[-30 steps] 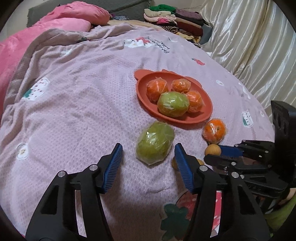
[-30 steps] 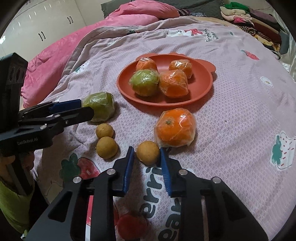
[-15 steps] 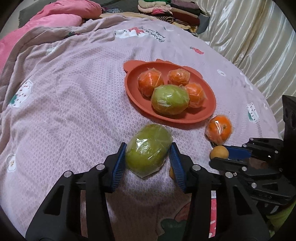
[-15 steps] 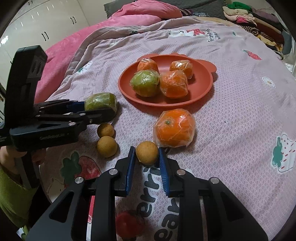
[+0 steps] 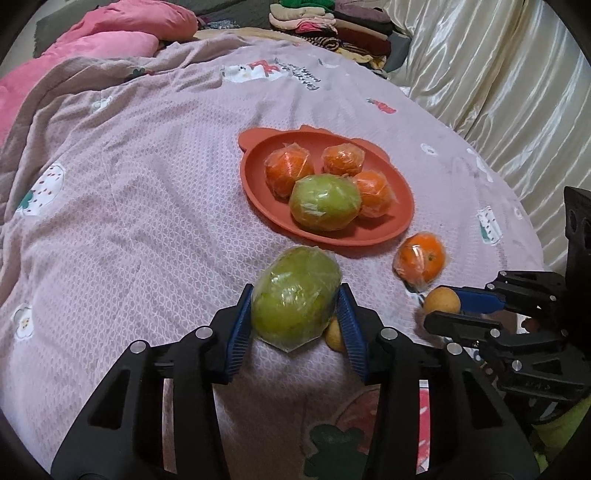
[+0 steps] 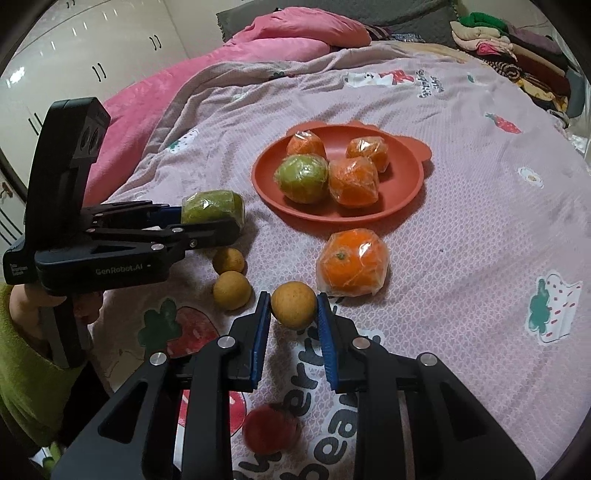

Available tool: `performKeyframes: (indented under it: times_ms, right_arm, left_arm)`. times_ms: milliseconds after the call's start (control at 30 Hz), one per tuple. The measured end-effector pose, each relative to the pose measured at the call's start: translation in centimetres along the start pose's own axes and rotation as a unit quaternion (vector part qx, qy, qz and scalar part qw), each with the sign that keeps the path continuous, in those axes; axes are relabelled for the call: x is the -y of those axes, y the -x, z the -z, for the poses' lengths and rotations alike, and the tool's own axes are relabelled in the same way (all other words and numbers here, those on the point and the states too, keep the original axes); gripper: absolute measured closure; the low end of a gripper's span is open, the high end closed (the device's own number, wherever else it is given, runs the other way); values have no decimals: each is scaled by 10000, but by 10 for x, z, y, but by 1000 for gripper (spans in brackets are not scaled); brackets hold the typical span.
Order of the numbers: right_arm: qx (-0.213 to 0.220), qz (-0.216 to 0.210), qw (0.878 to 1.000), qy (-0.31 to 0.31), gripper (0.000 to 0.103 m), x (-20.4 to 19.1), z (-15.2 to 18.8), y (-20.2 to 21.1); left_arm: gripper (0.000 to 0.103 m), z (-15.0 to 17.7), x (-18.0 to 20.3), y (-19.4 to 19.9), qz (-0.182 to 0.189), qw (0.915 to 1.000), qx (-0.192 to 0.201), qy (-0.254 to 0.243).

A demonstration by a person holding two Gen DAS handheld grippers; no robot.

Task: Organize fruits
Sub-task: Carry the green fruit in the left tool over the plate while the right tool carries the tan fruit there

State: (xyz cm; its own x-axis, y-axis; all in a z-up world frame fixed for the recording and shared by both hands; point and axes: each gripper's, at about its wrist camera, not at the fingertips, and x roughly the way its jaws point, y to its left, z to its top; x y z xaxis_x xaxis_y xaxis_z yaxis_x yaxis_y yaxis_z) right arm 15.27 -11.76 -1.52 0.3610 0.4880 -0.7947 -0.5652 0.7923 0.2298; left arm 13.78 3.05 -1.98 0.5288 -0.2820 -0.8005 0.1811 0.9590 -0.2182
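My left gripper [image 5: 296, 308] has a plastic-wrapped green fruit [image 5: 291, 288] between its blue pads; the jaws are closing and both pads press on it. The right wrist view shows the same green fruit [image 6: 212, 206] in that gripper at the left. My right gripper [image 6: 291, 314] is shut on a small round yellow-brown fruit [image 6: 293, 301], just above the bedspread. An orange-red plate [image 5: 258, 184] holds three wrapped oranges and one wrapped green fruit [image 5: 325, 206]. One wrapped orange [image 6: 352, 262] lies on the bedspread in front of the plate [image 6: 402, 177].
Two more small yellow-brown fruits [image 6: 229, 260] [image 6: 232, 290] lie on the pink-grey bedspread between the grippers. A pink duvet [image 5: 110, 40] and folded clothes [image 5: 332, 22] sit at the far end. A cream curtain [image 5: 498, 74] hangs right. A hand in a green sleeve [image 6: 22, 369] holds the left gripper.
My left gripper moved forward around the green fruit and its jaws came in until the pads pressed on it. The right gripper stayed shut on the small fruit.
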Motion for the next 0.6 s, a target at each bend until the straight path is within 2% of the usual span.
performKeyframes:
  times_ms: [367,600]
  right_arm:
    - [208,15,9998,-22,79,5,-5,14]
    - [333,50,9994,-66,79,11,-12,23]
  left_arm:
    - [67,-5,1,14,38,9999,143,85]
    - [68,-24,5,24,43,9994,325,57]
